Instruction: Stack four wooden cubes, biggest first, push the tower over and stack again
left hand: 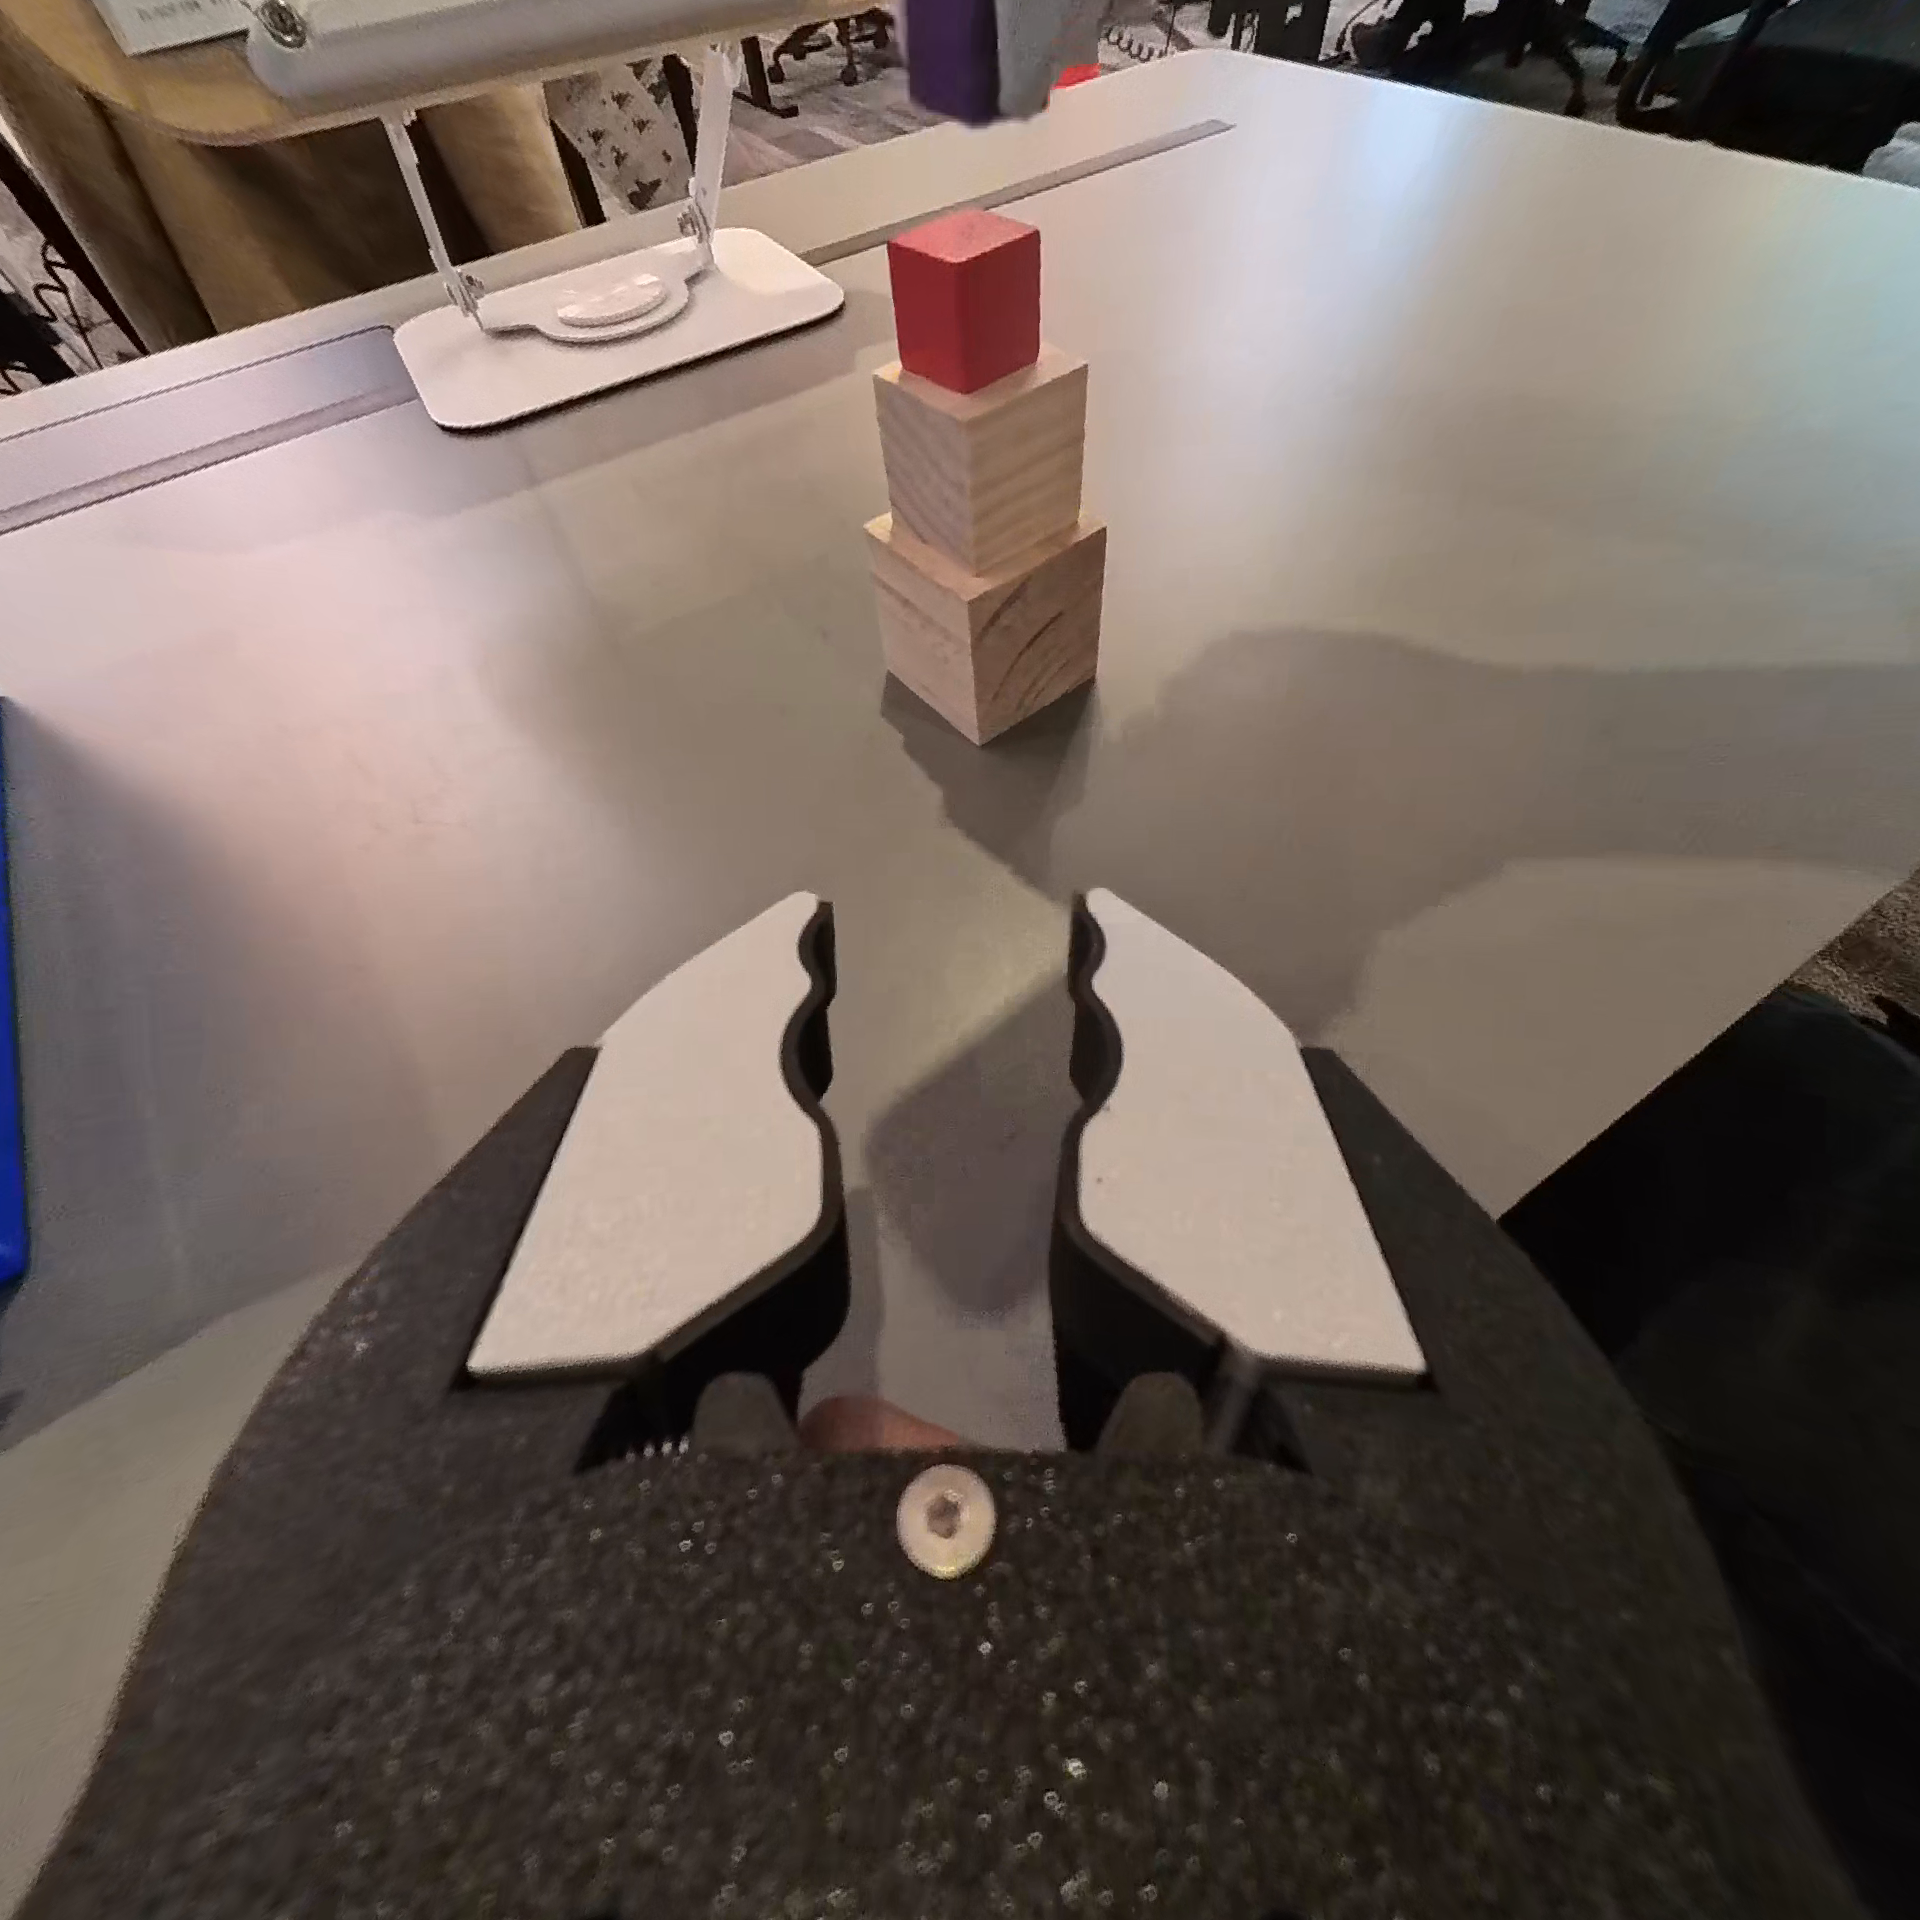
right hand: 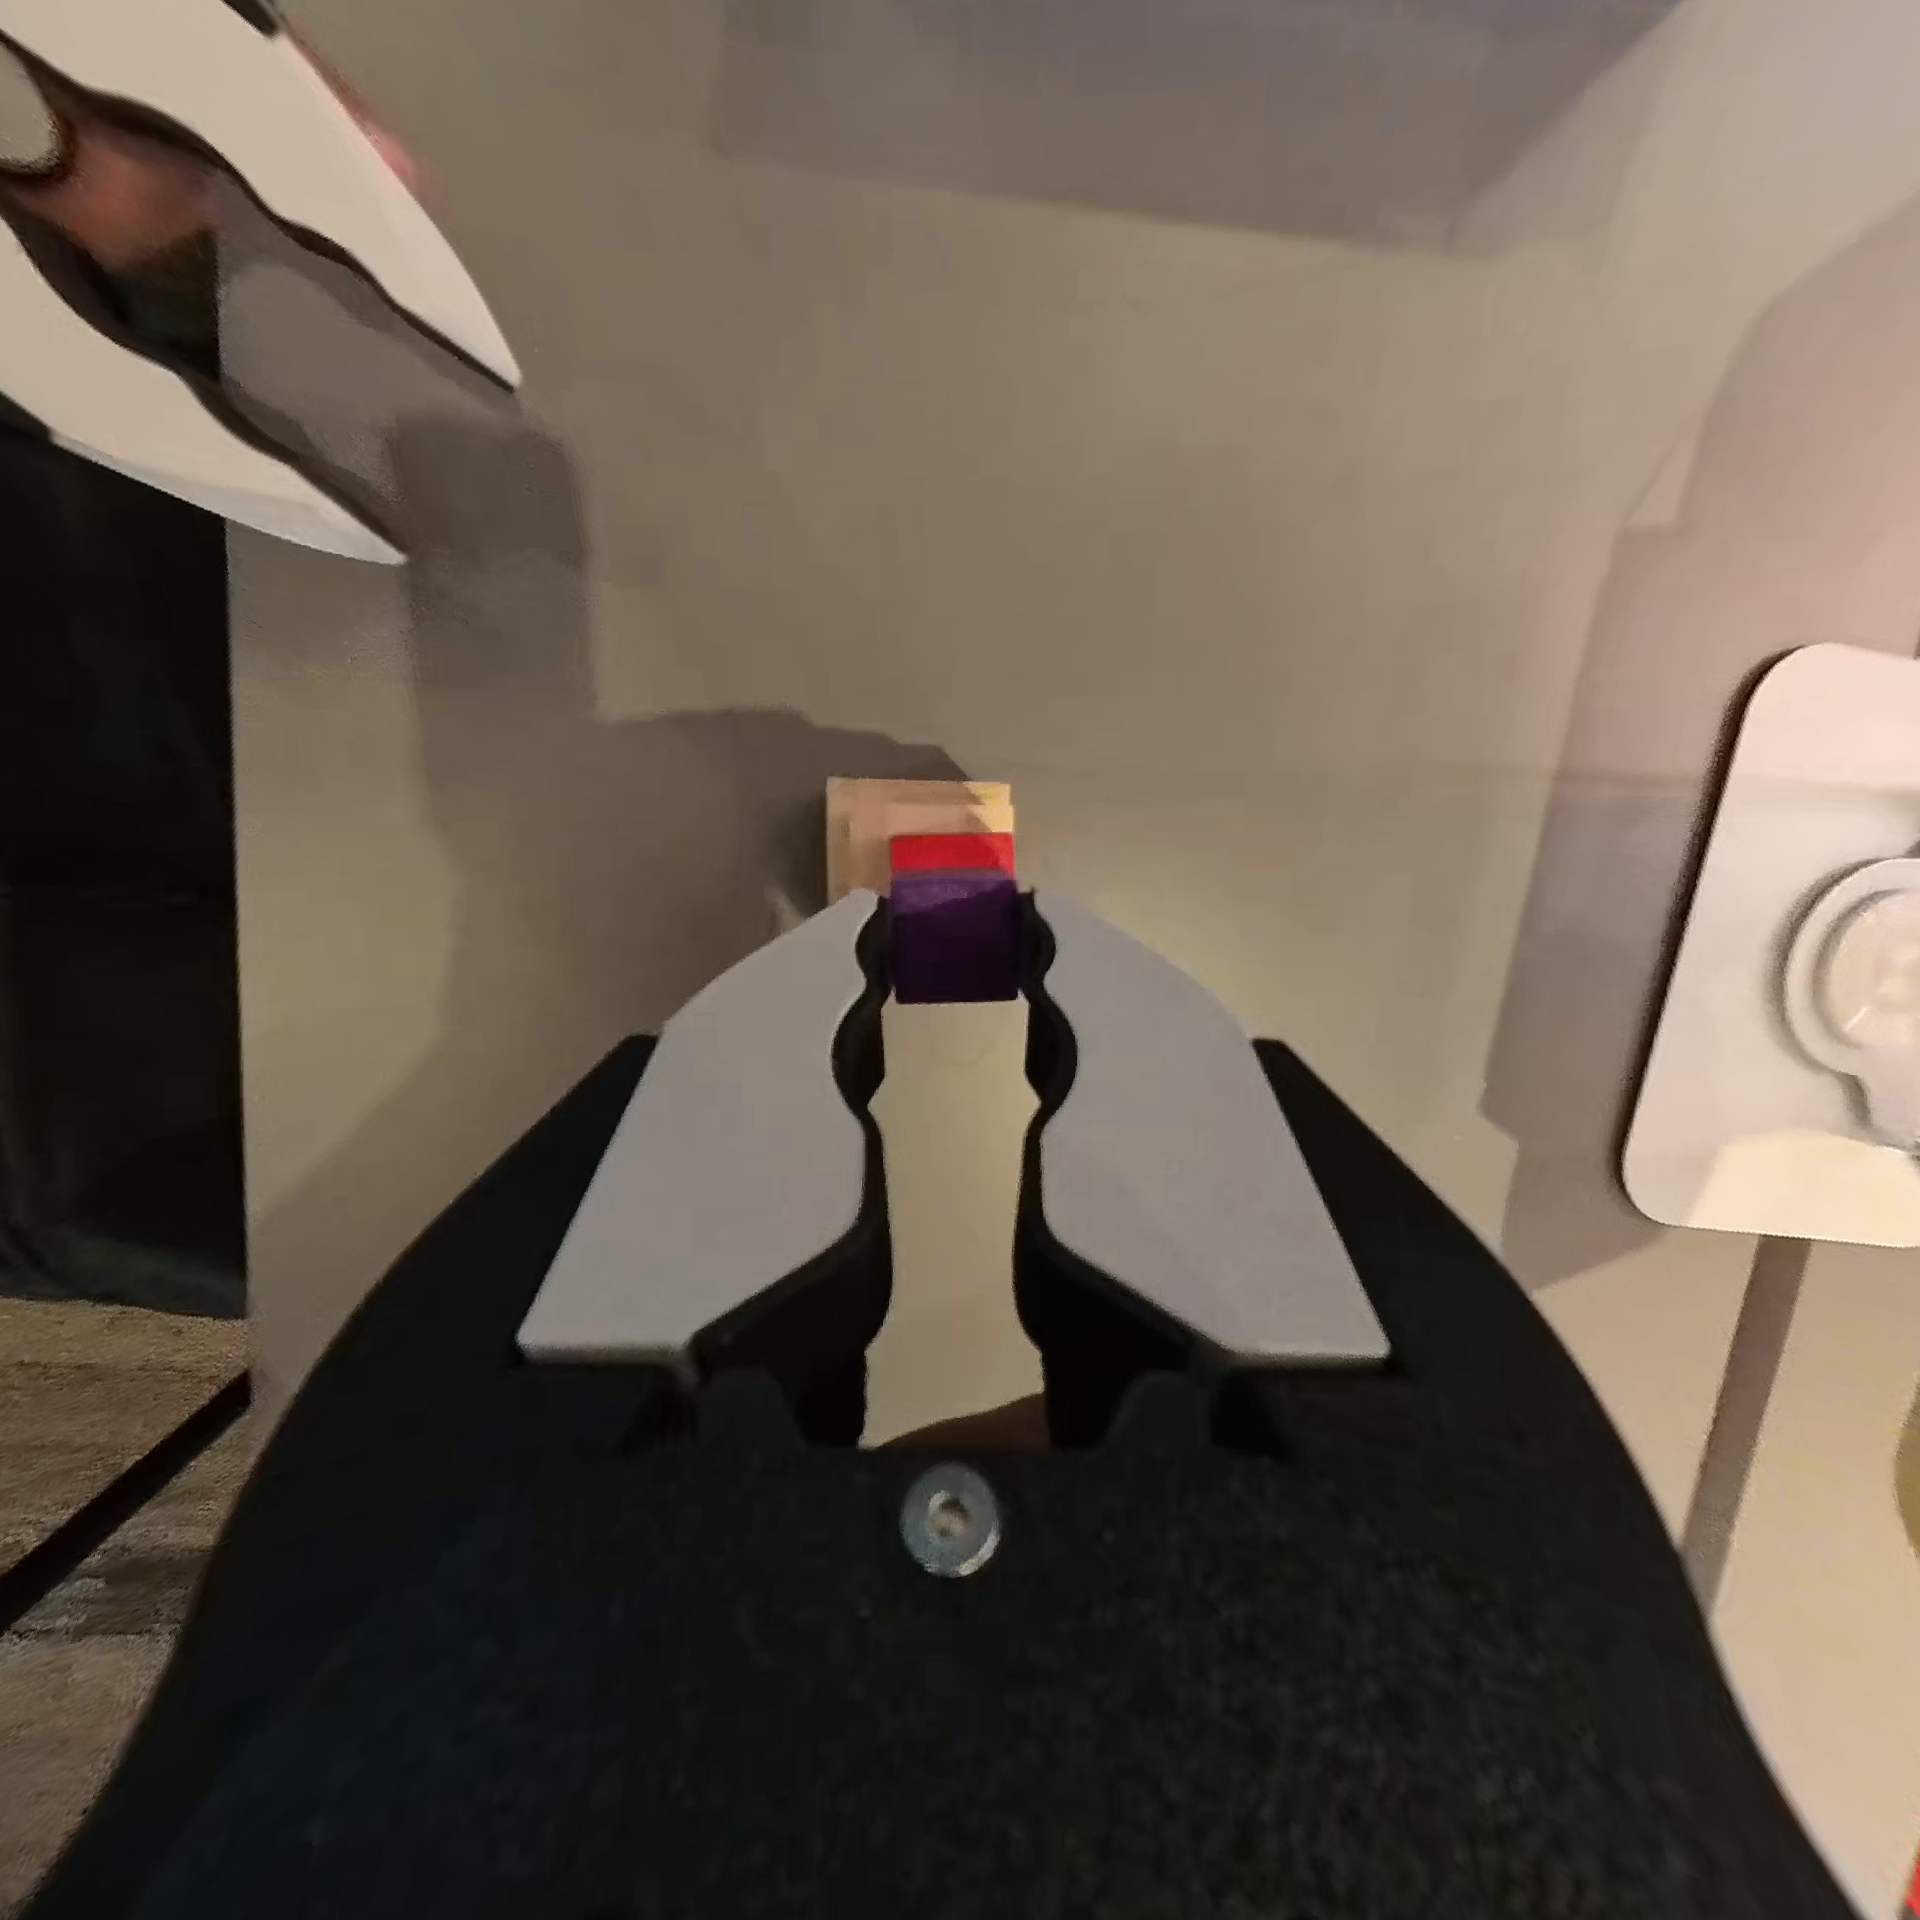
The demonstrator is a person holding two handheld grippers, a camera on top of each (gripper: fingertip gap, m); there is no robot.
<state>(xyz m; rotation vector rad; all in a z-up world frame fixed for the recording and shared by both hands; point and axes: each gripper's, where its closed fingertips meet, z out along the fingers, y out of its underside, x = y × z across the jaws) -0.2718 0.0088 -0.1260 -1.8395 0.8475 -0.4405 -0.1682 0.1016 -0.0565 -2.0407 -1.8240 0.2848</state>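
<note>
A tower of three cubes stands on the grey table: a large plain wooden cube at the bottom, a smaller plain cube on it, and a red cube on top. My left gripper is open and empty, low over the table, short of the tower. My right gripper is shut on a small purple cube and holds it well above the tower, looking straight down on the red cube. The purple cube also shows at the top of the left wrist view.
A white stand base sits on the table behind and left of the tower; it also shows at the right of the right wrist view. A blue object lies at the left edge. The table edge runs near right.
</note>
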